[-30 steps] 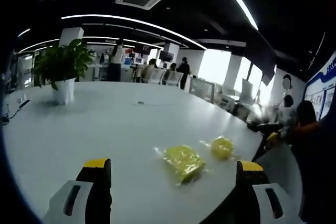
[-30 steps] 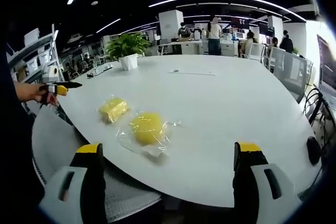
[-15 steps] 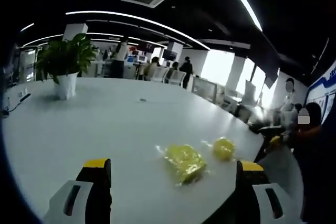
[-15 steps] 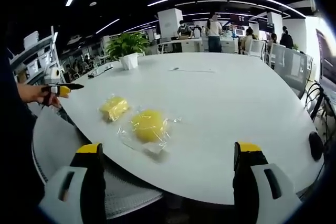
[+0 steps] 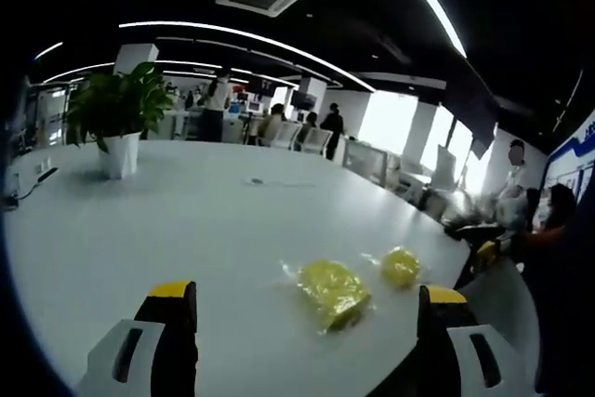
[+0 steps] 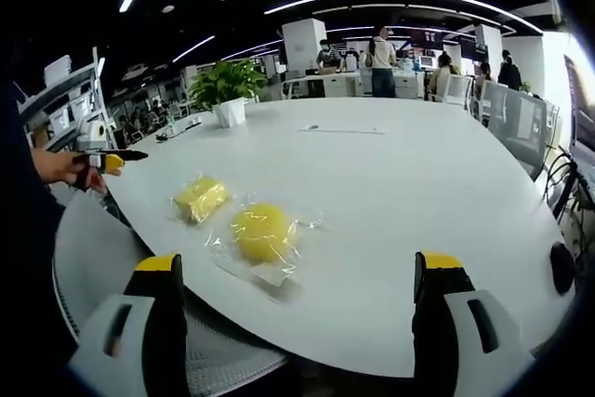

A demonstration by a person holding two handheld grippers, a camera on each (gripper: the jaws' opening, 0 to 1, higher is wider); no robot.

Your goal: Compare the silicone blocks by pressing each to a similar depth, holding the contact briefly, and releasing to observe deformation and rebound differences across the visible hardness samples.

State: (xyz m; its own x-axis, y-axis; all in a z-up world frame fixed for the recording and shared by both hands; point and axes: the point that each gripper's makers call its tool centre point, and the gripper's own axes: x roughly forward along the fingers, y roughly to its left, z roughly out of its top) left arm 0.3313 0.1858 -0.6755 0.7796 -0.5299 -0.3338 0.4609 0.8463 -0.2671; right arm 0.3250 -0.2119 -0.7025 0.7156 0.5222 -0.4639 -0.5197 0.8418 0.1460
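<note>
1. My left gripper (image 5: 302, 309) and right gripper (image 6: 302, 281): jaw bases cut off by the bottom edge.
2. Round block (image 6: 261, 231) and square block (image 6: 200, 196): bagged in clear film, surface detail too blurred to tell.
3. People at the far desks (image 6: 381, 48): too small to make out.
4. White table (image 6: 390, 174): near edge cut off behind my right jaws.

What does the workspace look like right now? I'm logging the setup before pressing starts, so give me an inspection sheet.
Surface: white table, mostly bare.
Job's things: round block and square block, both yellow, in clear wrap, lying apart near the table edge, untouched.
Clutter: potted plant at the far side.
Grippers: left gripper and right gripper open, above the table edge, holding nothing.
Cables: dark cable at the table's far edge.
Surroundings: open office, people at desks, ceiling light strips.
</note>
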